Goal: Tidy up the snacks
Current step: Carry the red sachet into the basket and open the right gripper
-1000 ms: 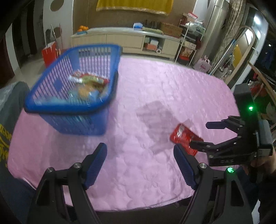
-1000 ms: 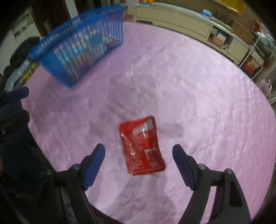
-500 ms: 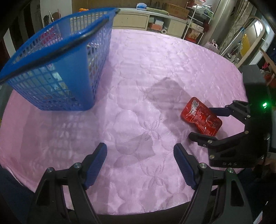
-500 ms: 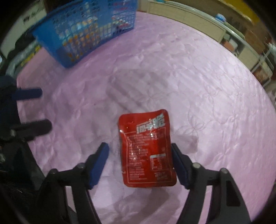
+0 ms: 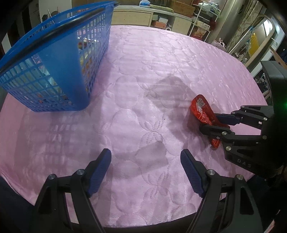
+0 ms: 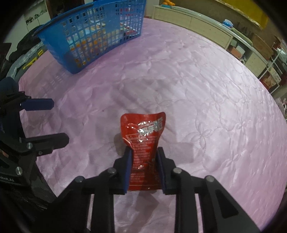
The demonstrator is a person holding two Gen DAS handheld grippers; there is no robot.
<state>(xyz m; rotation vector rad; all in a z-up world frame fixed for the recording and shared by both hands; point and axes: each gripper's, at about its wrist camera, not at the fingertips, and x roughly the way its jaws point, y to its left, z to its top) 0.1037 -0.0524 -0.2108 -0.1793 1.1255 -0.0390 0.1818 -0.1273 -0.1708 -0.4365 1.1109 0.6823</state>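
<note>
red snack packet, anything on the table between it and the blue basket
Nothing visible. The red snack packet sits between the closing jaws of the right gripper, and only bare pink tablecloth lies between it and the blue basket. The left gripper hangs open off to the side.

Long pale sideboard (image 5: 143, 17) at twelve o'clock beyond pink quilted table cover (image 5: 143, 75). Wire shelving rack (image 5: 202, 26) at one o'clock, cluttered. Oranges (image 6: 167, 2) atop sideboard. Dim indoor light.

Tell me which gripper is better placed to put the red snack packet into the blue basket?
Right. The right gripper is closing on the red snack packet, bending it. The left gripper is open, holding nothing. The blue basket stands across the pink cloth.
</note>
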